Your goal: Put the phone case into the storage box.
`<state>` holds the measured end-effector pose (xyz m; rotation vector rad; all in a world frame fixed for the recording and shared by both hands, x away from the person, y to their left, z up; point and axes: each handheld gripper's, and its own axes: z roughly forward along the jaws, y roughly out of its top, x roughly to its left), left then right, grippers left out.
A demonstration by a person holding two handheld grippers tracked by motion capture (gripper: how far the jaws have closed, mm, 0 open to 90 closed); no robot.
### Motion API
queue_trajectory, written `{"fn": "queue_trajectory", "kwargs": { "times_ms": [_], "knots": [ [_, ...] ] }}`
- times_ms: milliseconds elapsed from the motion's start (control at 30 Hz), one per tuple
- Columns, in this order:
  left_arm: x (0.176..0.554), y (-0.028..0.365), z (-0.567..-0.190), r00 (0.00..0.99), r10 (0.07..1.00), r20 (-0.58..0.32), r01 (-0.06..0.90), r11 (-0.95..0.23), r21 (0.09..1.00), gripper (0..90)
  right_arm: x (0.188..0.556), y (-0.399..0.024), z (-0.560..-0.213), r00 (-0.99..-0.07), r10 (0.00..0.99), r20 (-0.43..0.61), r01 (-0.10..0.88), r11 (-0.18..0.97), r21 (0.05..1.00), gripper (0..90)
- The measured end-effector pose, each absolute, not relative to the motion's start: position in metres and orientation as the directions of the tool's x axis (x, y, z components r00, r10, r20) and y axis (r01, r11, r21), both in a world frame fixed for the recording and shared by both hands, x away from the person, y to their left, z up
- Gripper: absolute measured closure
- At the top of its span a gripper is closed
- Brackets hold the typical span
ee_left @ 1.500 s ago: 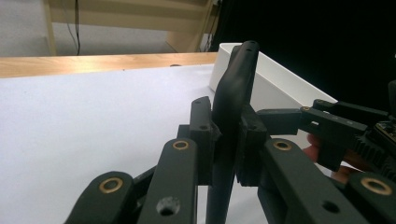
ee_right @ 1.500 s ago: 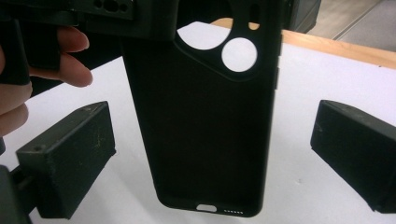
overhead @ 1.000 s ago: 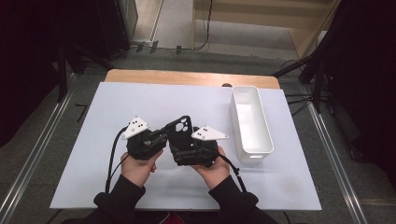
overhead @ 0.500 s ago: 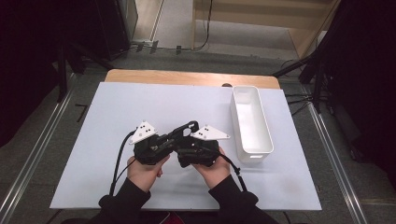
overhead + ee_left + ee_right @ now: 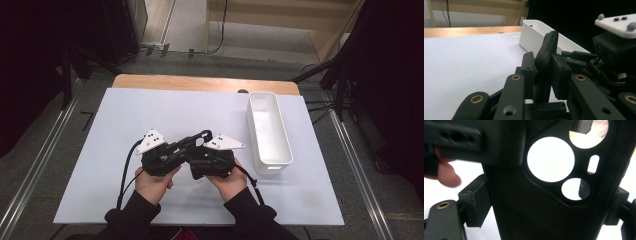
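Both grippers meet low over the white mat (image 5: 150, 115), just left of the white bin (image 5: 270, 131). A black phone case (image 5: 196, 140) sits between them, edge up. Left gripper (image 5: 543, 65): jaws pressed nearly together, pinching the case's thin edge; they have just eased open a little. Right gripper (image 5: 546, 202): jaws spread wide across the case's flat back, pads on both sides, camera cutouts (image 5: 550, 159) showing white mat through them; they have just been closing. A fingertip (image 5: 447, 176) shows behind.
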<state>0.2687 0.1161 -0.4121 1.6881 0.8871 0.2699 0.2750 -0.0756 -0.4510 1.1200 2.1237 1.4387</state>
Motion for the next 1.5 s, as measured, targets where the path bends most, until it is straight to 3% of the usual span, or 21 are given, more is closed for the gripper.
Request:
{"fn": "queue_trajectory", "kwargs": {
  "times_ms": [600, 833, 1067, 1500],
  "knots": [
    [0.269, 0.125, -0.405, 0.696, 0.67, -0.258, 0.396, -0.058, 0.917, 67.5, 0.282, -0.086, -0.454, -0.613, 0.776, 0.151, 0.427, 0.164, 0.889, 13.8],
    [0.269, 0.126, -0.407, 0.716, 0.651, -0.25, 0.394, -0.082, 0.916, 54.4, 0.287, -0.093, -0.453, -0.603, 0.781, 0.161, 0.433, 0.151, 0.889, 13.8],
    [0.272, 0.13, -0.41, 0.719, 0.654, -0.234, 0.393, -0.104, 0.914, 51.6, 0.29, -0.1, -0.449, -0.598, 0.788, 0.15, 0.426, 0.153, 0.892, 13.8],
    [0.277, 0.135, -0.428, 0.784, 0.596, -0.175, 0.34, -0.177, 0.924, 36.2, 0.293, -0.109, -0.445, -0.586, 0.796, 0.149, 0.425, 0.146, 0.893, 13.9]
  ]
}}
